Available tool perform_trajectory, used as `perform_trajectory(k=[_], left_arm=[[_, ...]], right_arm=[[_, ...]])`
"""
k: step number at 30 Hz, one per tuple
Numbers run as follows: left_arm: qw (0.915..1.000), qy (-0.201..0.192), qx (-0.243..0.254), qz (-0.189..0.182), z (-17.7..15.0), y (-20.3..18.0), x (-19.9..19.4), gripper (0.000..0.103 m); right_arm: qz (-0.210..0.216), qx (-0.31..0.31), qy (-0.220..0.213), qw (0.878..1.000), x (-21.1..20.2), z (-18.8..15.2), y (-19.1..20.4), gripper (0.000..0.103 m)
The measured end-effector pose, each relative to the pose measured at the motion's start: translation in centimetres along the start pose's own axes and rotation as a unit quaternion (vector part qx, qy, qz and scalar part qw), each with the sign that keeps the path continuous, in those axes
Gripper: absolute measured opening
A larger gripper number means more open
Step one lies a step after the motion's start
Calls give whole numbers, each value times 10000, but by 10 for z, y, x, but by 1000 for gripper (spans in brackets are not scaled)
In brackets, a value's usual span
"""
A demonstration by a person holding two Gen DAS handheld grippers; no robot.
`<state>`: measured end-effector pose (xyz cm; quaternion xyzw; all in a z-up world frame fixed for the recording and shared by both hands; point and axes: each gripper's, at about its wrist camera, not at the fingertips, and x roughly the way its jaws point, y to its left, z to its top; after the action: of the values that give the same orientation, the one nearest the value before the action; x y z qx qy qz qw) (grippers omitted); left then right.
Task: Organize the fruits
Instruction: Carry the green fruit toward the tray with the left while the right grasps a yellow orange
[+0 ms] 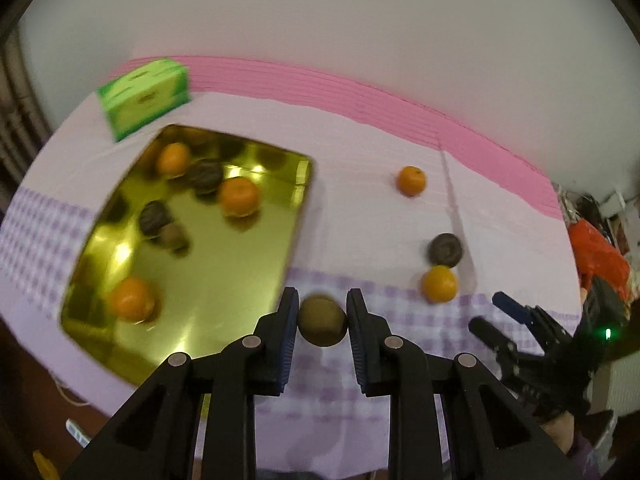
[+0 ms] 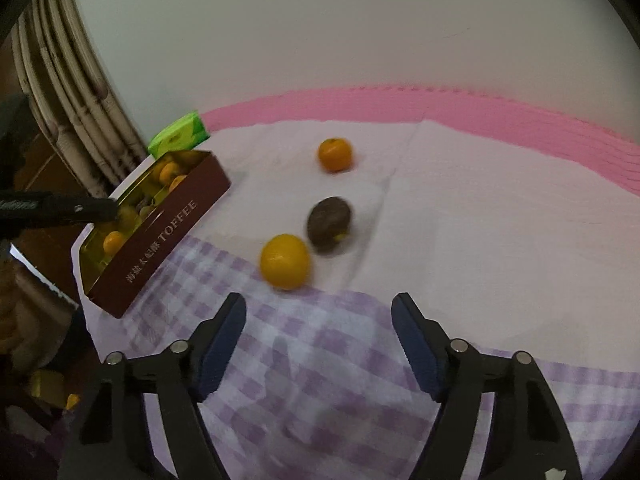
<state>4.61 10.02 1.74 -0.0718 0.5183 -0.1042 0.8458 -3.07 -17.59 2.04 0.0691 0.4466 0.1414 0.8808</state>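
The left gripper [image 1: 322, 322] points steeply down, its two blue-padded fingers [image 1: 289, 328] clamped on a small brown-green fruit [image 1: 322, 321] that sits just past the gold tin's [image 1: 224, 292] near right corner, over the checked cloth [image 1: 400, 312]. At about 4 o'clock in the left wrist view the right gripper [image 1: 486, 312] reaches in, angled toward 10 o'clock. In its own view the right gripper [image 2: 318, 340] tilts down over the cloth with its jaws spread and nothing between them. Beyond it, at 12 o'clock, lie a near orange [image 2: 285, 261], a dark wrinkled fruit [image 2: 329, 220] just beside it, then a far orange [image 2: 335, 154] well apart. At 10 o'clock the tin, lettered TOFFEE, holds three oranges and several dark fruits. A green box [image 1: 146, 96] stands just behind it.
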Motion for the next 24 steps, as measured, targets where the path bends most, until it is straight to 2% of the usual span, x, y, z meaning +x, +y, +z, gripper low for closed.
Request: perform_trajectory(k=[8, 15, 20, 24], left_arm=[[9988, -276, -329, 250, -11, 45, -29, 26], [9973, -357, -494, 411, -14, 69, -33, 26], [9975, -264, -495, 431, -12, 77, -24, 26], [9982, -237, -177, 527, 0, 73, -9, 26]], right_arm=[[176, 303, 143, 9993, 31, 15, 10, 65], [138, 393, 345, 9985, 54, 18, 14, 35], [-10, 103, 271, 9996, 55, 13, 24, 34], [-48, -209, 139, 9997, 51, 4, 33, 34]])
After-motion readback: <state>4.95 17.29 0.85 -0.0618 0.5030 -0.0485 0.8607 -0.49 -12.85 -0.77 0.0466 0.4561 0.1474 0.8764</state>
